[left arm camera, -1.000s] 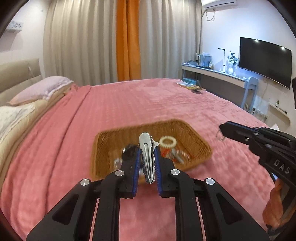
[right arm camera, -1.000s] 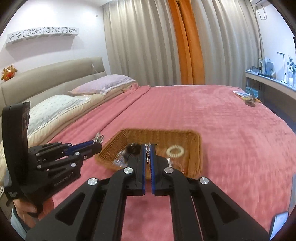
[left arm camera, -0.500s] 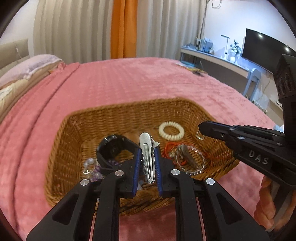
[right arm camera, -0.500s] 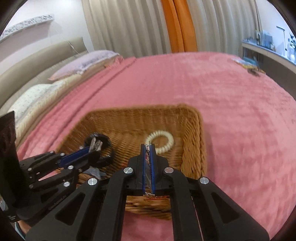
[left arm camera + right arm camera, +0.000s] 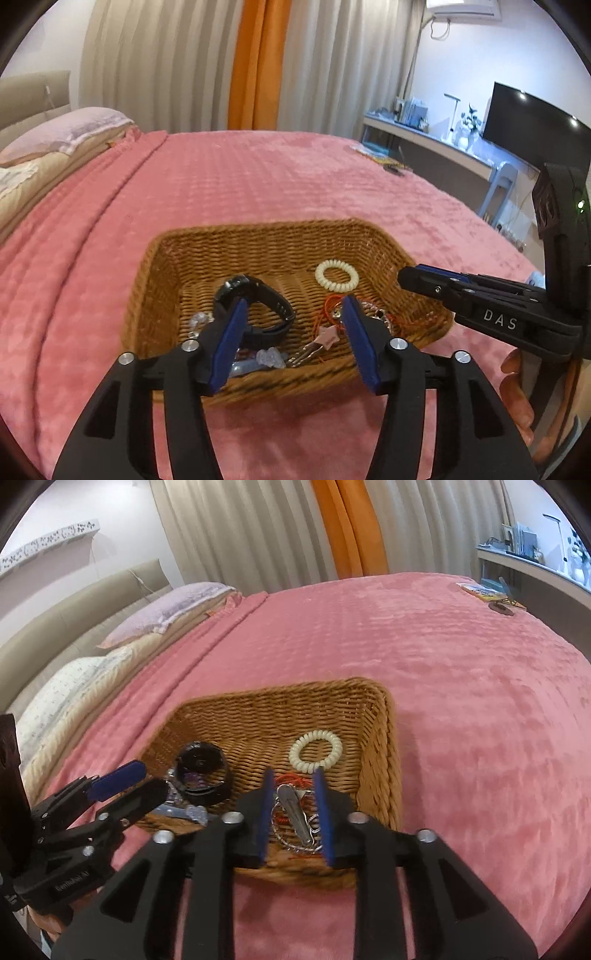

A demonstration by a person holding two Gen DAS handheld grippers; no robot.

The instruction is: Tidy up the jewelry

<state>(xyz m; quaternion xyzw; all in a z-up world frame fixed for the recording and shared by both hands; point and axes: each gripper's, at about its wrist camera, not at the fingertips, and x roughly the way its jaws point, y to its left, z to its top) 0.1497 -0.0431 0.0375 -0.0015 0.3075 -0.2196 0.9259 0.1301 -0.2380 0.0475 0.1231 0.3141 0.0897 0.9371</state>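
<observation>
Both grippers hang over the near edge of the wicker basket (image 5: 177,258), which sits in the lower middle of each view on the pink blanket (image 5: 258,177). The left gripper (image 5: 291,332) is opening, its blue pads wide apart with nothing pressed between them. The right gripper (image 5: 293,805) is opening too, less widely; a silver hair clip (image 5: 295,812) shows between its pads, and I can't quite tell whether it lies on the chains below or is in mid-drop.

What could go wrong: the drops are close to the near rim, so a light piece could bounce or slide out onto the blanket. The thin red cord (image 5: 328,302) and the chain could also snag a pad as either gripper pulls away, dragging the tangle out (those loops catch easily). The black watch (image 5: 255,306), white coil hair tie (image 5: 336,275) and star-tipped clip (image 5: 314,347) all lie inside.

Half a second ago each gripper was clamped tight, the left one on a silver clip; now both have let go and the basket looks a little farther off in the left view.
</observation>
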